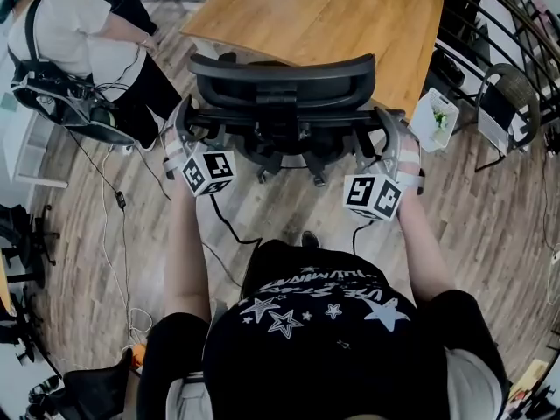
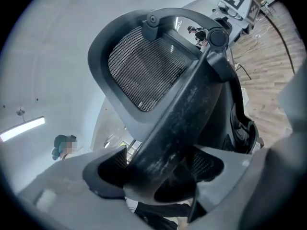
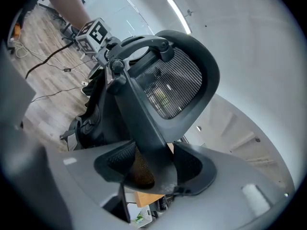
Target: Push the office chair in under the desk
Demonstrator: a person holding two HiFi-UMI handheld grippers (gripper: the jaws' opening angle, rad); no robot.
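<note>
While left gripper point(image 2: 160, 169), right gripper point(image 3: 156, 166) clamp office chair point(image 1: 282, 81), seat hidden

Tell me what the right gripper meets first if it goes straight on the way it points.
The office chair: its back strut is already held between the jaws of the right gripper, so it pushes that at once. The desk lies beyond the chair, apparently farther off.

Head view overhead; gripper views close-up; all share chair point(image 1: 284, 81).
</note>
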